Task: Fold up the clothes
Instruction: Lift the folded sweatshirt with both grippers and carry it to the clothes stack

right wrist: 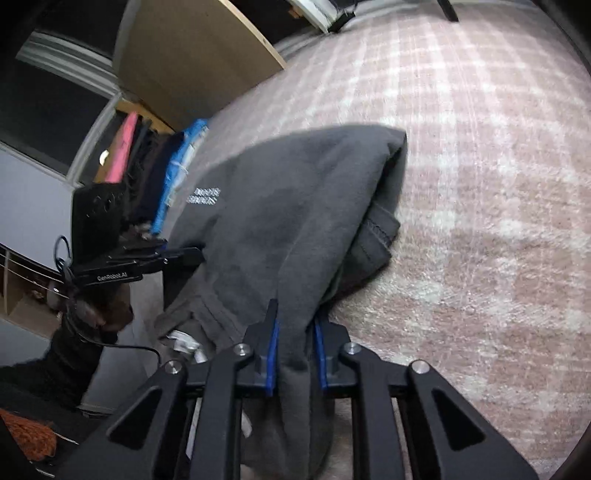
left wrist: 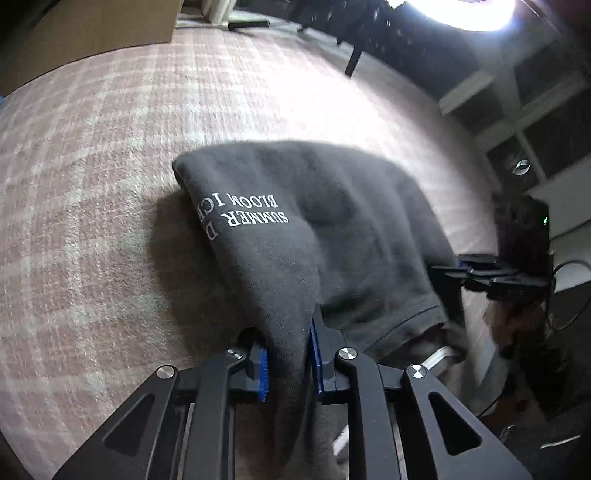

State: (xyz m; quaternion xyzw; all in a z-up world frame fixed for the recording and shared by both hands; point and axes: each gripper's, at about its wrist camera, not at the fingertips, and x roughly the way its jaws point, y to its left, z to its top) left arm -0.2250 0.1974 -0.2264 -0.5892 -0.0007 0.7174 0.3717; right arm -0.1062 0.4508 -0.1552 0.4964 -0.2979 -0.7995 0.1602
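A dark grey T-shirt (left wrist: 325, 206) with white lettering hangs doubled over, its far fold resting on the pink plaid bedspread (left wrist: 110, 147). My left gripper (left wrist: 290, 354) is shut on one bunched edge of it. My right gripper (right wrist: 295, 354) is shut on the other edge of the same shirt (right wrist: 295, 206). Each gripper shows in the other's view: the right one (left wrist: 491, 273) at the shirt's right side, the left one (right wrist: 147, 262) at its left side. A sleeve hem (right wrist: 380, 232) pokes out under the fold.
The bedspread (right wrist: 480, 184) spreads wide beyond the shirt. A stack of folded clothes, pink, dark and blue (right wrist: 173, 173), sits at the bed's left edge. A white shelf unit (left wrist: 535, 122) stands to the right. A bright lamp (left wrist: 476, 11) glares at the top.
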